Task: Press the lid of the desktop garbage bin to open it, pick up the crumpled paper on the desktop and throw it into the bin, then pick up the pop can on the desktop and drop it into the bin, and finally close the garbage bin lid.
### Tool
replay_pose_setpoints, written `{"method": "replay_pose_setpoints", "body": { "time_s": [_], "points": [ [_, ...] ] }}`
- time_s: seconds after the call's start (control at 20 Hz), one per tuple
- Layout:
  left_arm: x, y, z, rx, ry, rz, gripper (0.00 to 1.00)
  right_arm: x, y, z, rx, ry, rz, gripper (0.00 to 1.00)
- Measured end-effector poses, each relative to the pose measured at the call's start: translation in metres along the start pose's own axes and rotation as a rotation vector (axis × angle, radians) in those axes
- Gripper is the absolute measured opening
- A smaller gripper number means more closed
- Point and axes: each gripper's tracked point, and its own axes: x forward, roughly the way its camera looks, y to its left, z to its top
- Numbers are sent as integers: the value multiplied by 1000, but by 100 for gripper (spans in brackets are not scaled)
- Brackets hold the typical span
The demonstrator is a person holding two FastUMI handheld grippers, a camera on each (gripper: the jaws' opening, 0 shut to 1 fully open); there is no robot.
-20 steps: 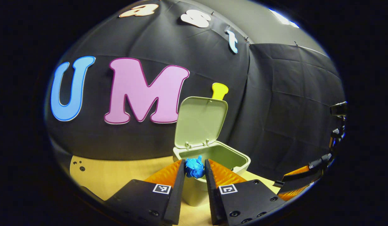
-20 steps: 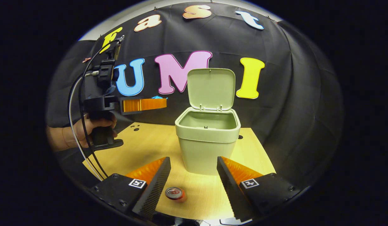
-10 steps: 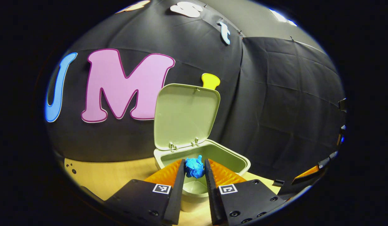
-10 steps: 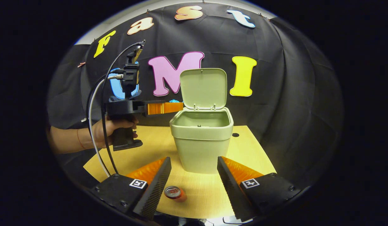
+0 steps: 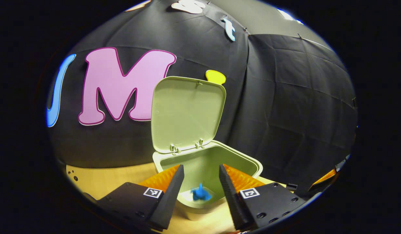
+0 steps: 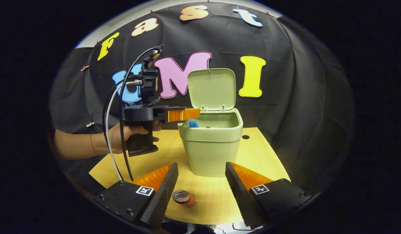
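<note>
With its fingers spread over the bin (image 5: 256, 166), the left gripper (image 5: 201, 180) is letting the crumpled paper (image 5: 200, 193) fall just below its tips, and should be waiting there until it settles inside.

- No words or numbers can be read on the things here.
- A small square black-and-white pattern tag (image 5: 152, 192) sits on each finger of the left gripper (image 5: 201, 168) and the right gripper (image 6: 201, 164); it spells nothing.
- The little red metal pop can (image 6: 184, 197) is too small to read.
</note>
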Motion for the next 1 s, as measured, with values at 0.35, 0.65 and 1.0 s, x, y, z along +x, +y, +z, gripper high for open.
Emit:
{"method": "replay_pose_setpoints", "body": {
  "time_s": [0.35, 0.65, 1.0],
  "points": [
    [-26, 11, 1, -3, -6, 35, 87, 1, 14, -21, -4, 63, 67, 93],
    [-71, 30, -5, -41, -15, 79, 89, 13, 39, -69, -44, 165, 143, 96],
    [-135, 60, -13, -33, -20, 171, 94, 36, 60, -120, -96, 281, 215, 96]
  ]
}}
